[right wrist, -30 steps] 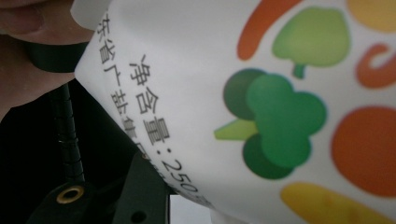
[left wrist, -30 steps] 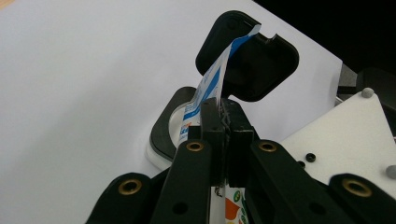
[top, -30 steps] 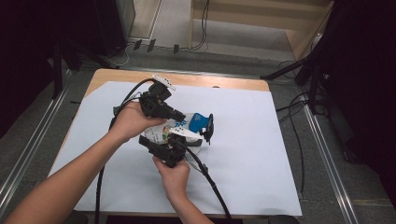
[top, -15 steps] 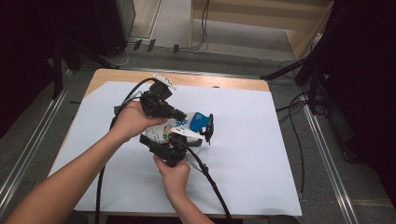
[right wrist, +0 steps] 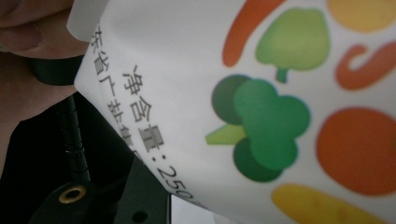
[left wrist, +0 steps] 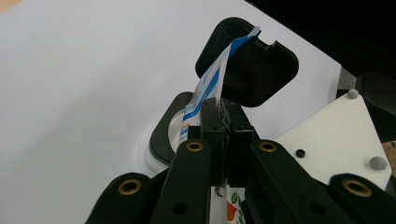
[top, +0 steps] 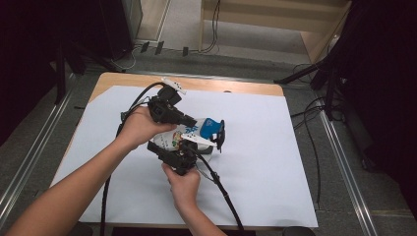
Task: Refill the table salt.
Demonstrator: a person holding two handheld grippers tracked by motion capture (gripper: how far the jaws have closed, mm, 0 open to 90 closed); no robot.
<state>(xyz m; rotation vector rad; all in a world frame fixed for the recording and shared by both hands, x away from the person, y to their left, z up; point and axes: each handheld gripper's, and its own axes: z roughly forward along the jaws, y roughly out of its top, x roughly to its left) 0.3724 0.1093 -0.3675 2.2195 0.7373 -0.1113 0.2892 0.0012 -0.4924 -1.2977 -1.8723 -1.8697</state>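
Both forearms are showing bare, sleeveless. Each black tool (top: 169, 110) is trailing a thick black cable (top: 223, 194); brass-ringed pivots and a grey plate (left wrist: 336, 135) with screws are showing.

A wooden table (top: 231, 86) under white sheet (top: 275, 162) stands on grey floor (top: 344, 196).

Only readable print is on the white pouch (right wrist: 261, 107) with the veggie drawings – black Chinese characters running down its edge, "净含量:250" and then it's cut off. Another line beside it starts "东省广盐", rest too clipped to make out. Blue printing in the left gripper view – unreadable.
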